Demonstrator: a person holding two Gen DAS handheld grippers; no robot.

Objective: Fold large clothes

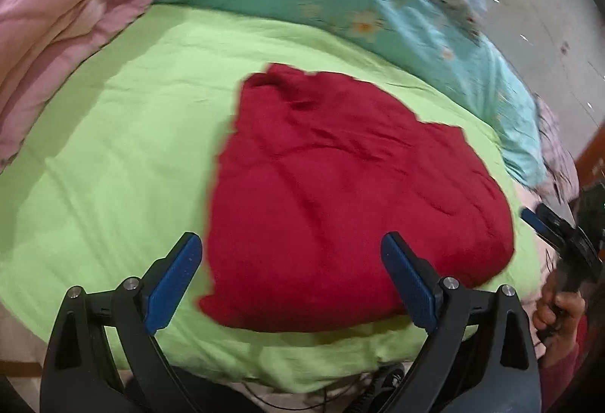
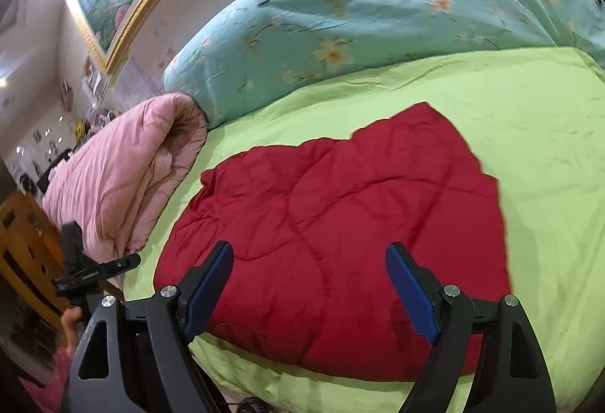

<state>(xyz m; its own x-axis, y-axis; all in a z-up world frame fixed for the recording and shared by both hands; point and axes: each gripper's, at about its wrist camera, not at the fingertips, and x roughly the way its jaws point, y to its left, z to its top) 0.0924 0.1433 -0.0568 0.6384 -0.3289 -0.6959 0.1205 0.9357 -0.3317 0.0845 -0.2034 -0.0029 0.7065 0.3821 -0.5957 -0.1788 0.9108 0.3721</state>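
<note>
Green bedsheet (image 1: 113, 156) covers the bed in front of you, with a rolled pink quilt (image 1: 56, 35) to one side and a blue flowered quilt (image 2: 378, 35) at the far end; the red garment (image 1: 351, 194) lies on the sheet, padded and quilted, seemingly already folded into a compact block, its near edge close to the bed's front. Your left gripper (image 1: 291, 277) hangs over that near edge with its fingers spread wide and nothing between them, and your right gripper (image 2: 310, 284) likewise hovers spread and empty above the red cloth. If another fold is due, take one near corner in each gripper, pinch through all the layers, lift both evenly, and lay the edge flush; puffy fabric tends to spring back, so press it flat before letting go
</note>
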